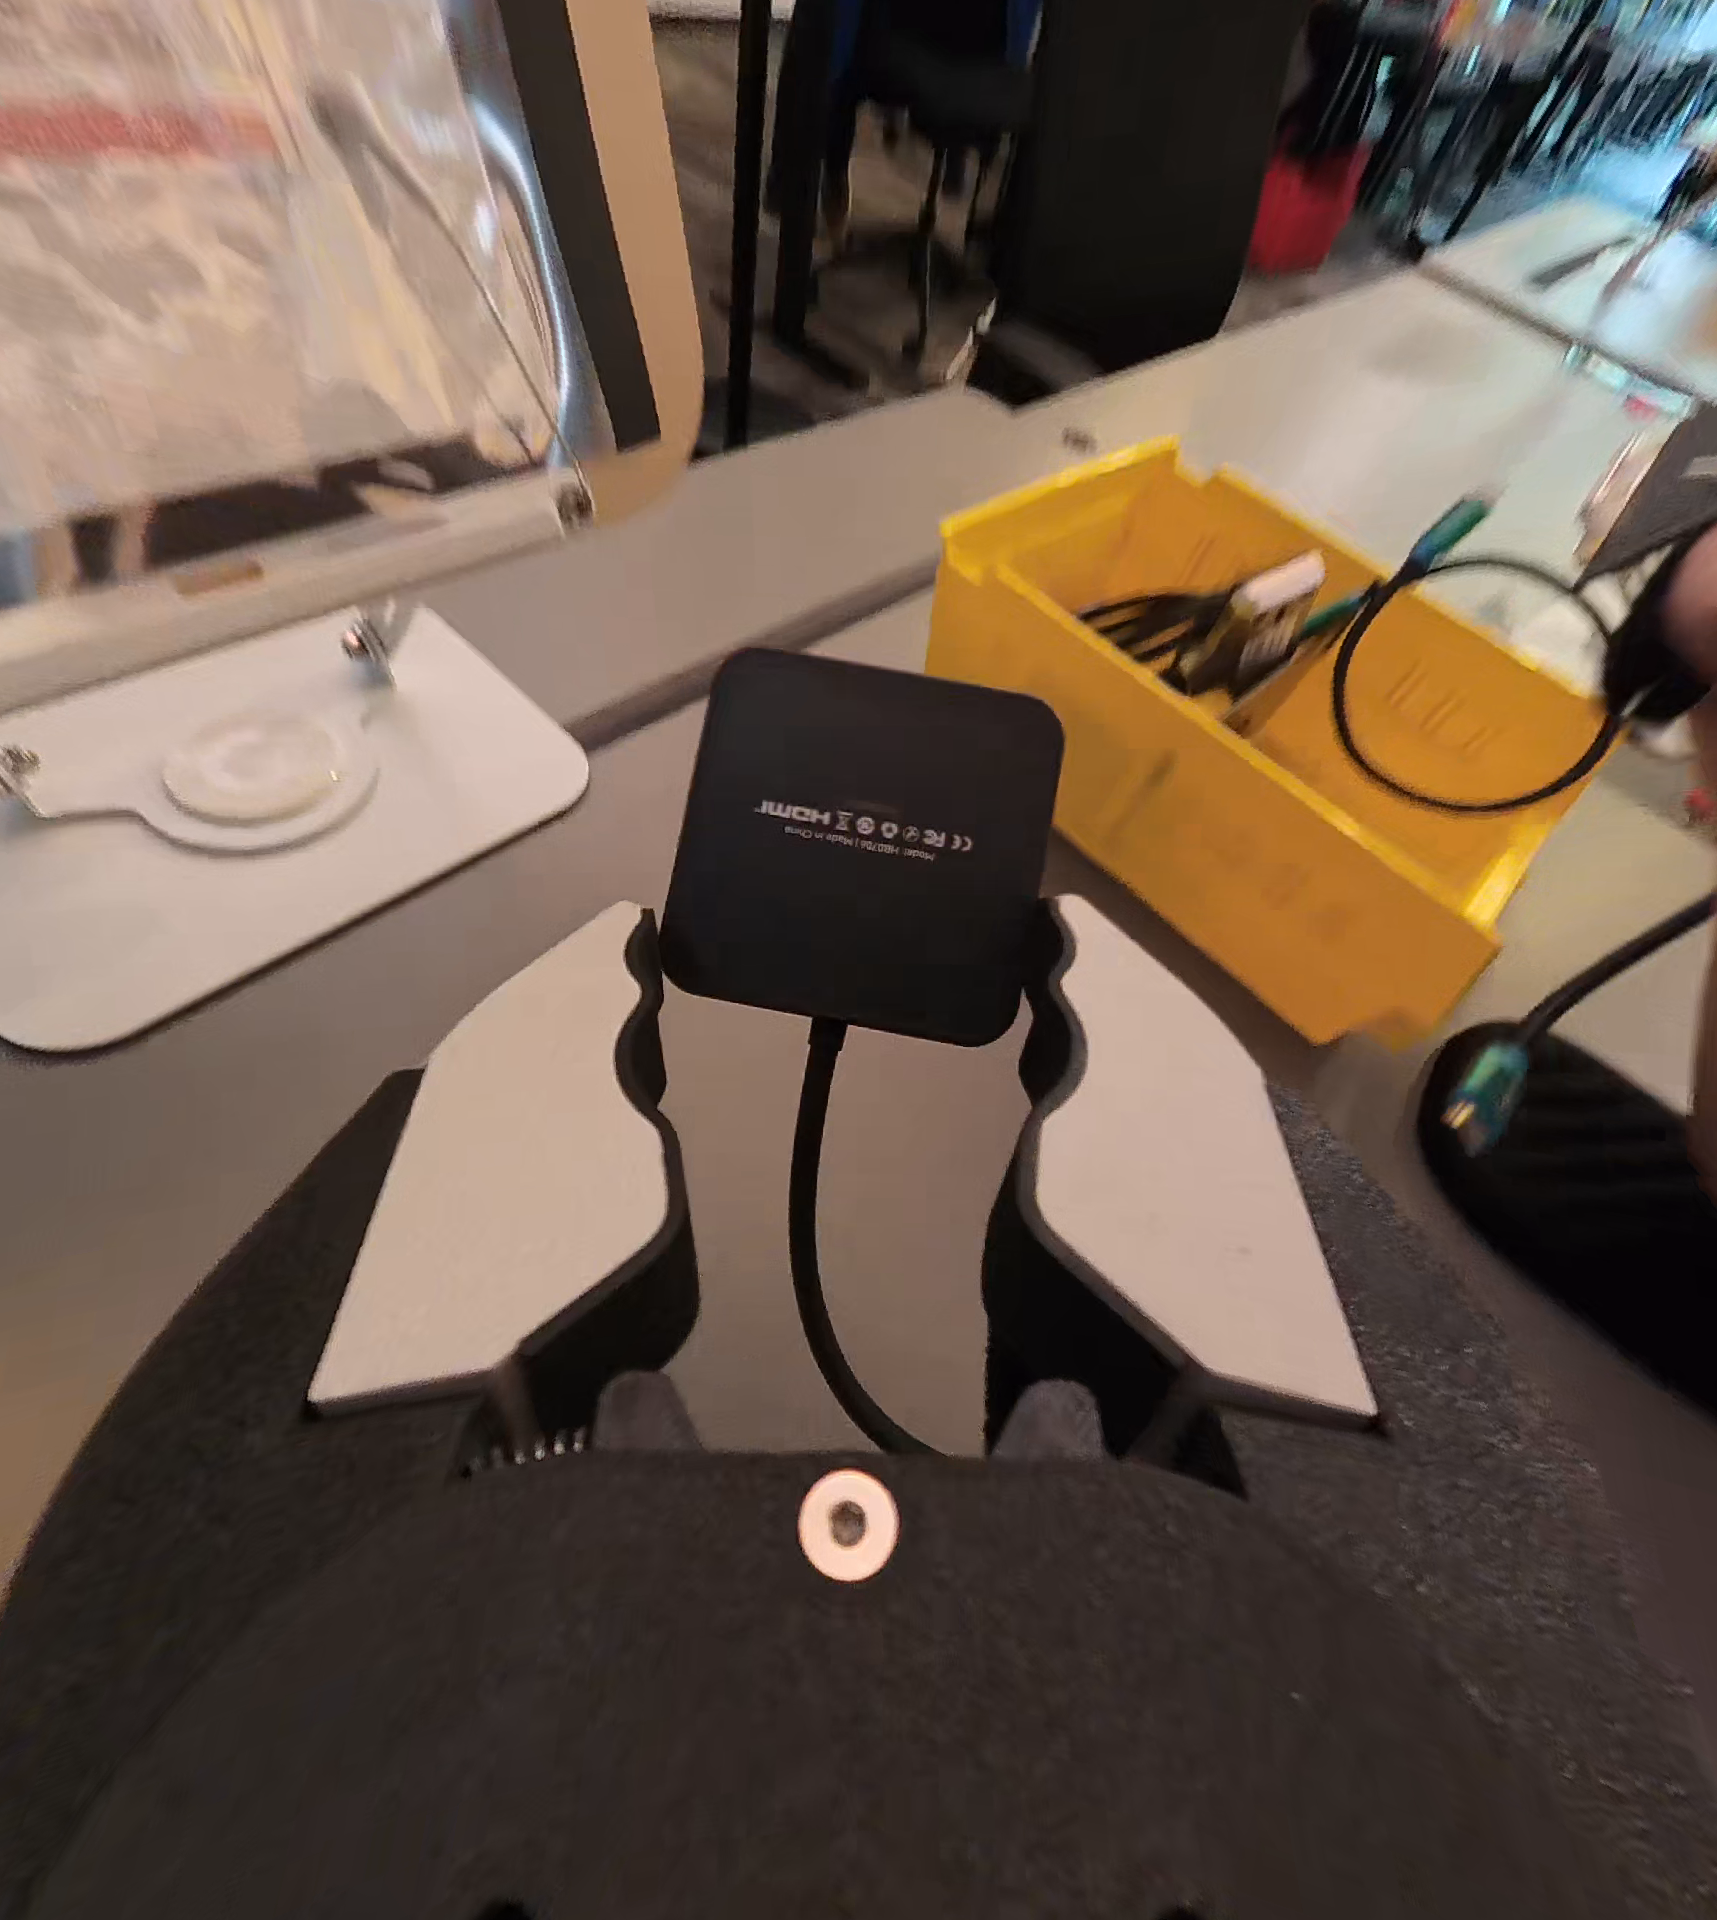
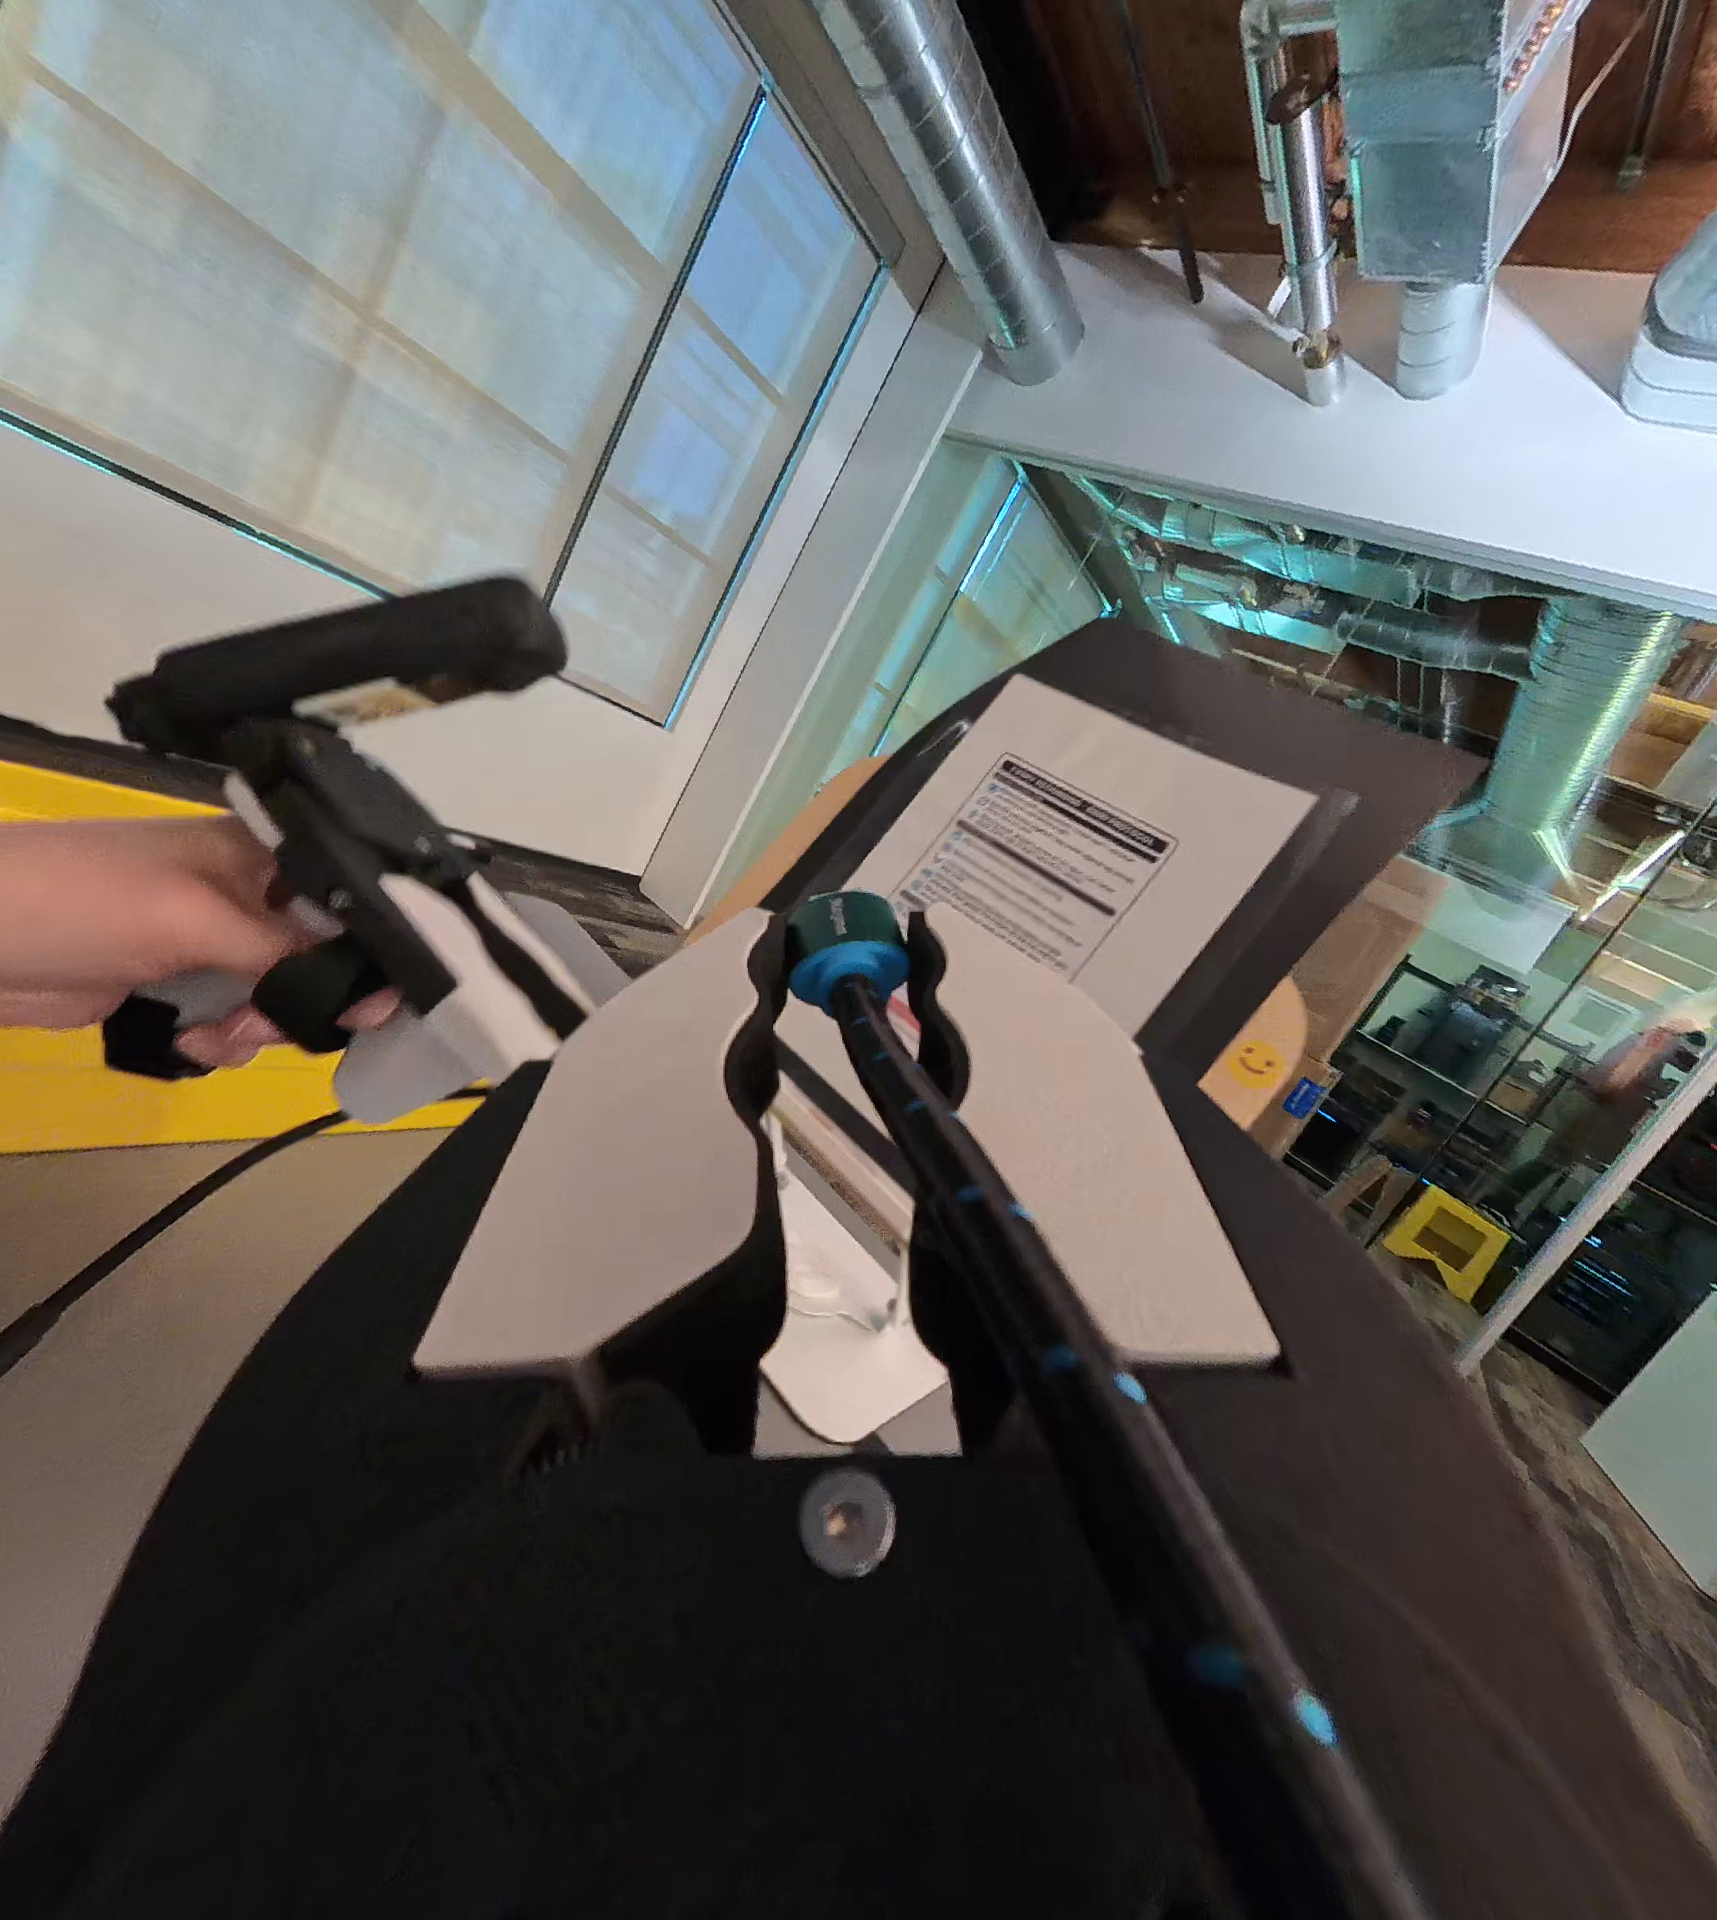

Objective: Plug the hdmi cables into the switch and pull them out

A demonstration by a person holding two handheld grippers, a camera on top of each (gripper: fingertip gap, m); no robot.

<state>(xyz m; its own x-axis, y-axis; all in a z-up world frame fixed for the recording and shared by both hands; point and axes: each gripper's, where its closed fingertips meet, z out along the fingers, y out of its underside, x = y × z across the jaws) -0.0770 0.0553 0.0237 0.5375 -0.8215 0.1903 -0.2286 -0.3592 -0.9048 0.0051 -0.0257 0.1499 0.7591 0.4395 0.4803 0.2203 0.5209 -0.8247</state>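
Note:
My left gripper (image 1: 849, 925) is shut on the near end of a black square HDMI switch (image 1: 859, 831), held flat above the grey table. The switch's own black lead (image 1: 807, 1195) hangs back between the fingers. My right gripper (image 2: 843, 951) is shut on a green and blue cable plug (image 2: 838, 935); its black cable (image 2: 1041, 1309) runs back past the camera. In the left wrist view that plug (image 1: 1446, 530) is raised at the upper right, well apart from the switch, its cable looping (image 1: 1353, 717) over the bin.
A yellow bin (image 1: 1249, 862) with adapters and cables stands right of the switch. Another plug (image 1: 1472, 1091) lies on a black pad (image 1: 1602, 1226). A white stand base (image 1: 314, 862) is at the left. A hand (image 2: 85, 935) holds the left gripper.

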